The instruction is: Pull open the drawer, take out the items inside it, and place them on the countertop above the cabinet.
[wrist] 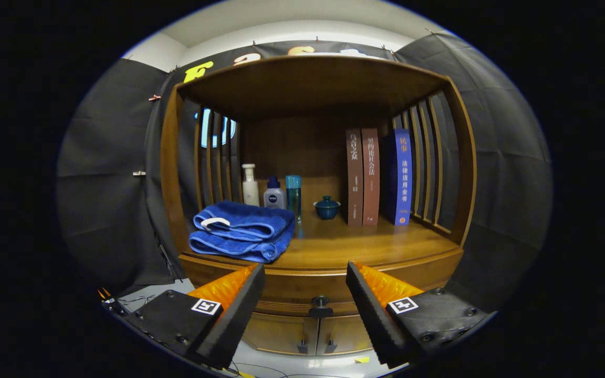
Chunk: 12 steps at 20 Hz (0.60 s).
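A wooden cabinet stands ahead of me, with a countertop (365,244) under an arched shelf hood. Below the countertop's front edge runs the drawer front (302,294), shut, with a dark round knob (320,302) at its middle. My gripper (305,283) is open, its two black and orange fingers (239,304) spread wide on either side of the knob, which sits a little beyond and between the fingertips. Nothing is held. The drawer's inside is hidden.
On the countertop lie a folded blue towel (242,231), a white bottle (250,185), a small lotion bottle (274,195), a teal bottle (293,193), a lidded teal cup (327,208) and three upright books (378,176). Two cabinet doors (302,333) sit under the drawer.
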Each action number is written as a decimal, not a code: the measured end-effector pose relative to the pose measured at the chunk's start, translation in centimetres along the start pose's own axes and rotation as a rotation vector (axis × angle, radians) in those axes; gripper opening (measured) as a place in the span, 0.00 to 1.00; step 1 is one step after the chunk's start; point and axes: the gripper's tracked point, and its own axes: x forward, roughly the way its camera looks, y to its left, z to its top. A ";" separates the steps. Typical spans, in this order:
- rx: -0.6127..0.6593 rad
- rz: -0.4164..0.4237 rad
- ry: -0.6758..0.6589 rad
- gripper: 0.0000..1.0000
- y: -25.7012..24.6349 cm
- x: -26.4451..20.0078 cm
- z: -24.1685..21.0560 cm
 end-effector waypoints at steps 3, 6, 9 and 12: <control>0.014 -0.030 0.049 1.00 -1.2 2.3 -3.3; 0.002 -0.048 0.100 0.98 -2.0 3.6 -5.9; 0.006 -0.048 0.140 0.98 -2.4 4.9 -7.9; 0.000 -0.066 0.165 0.92 -2.9 5.6 -9.5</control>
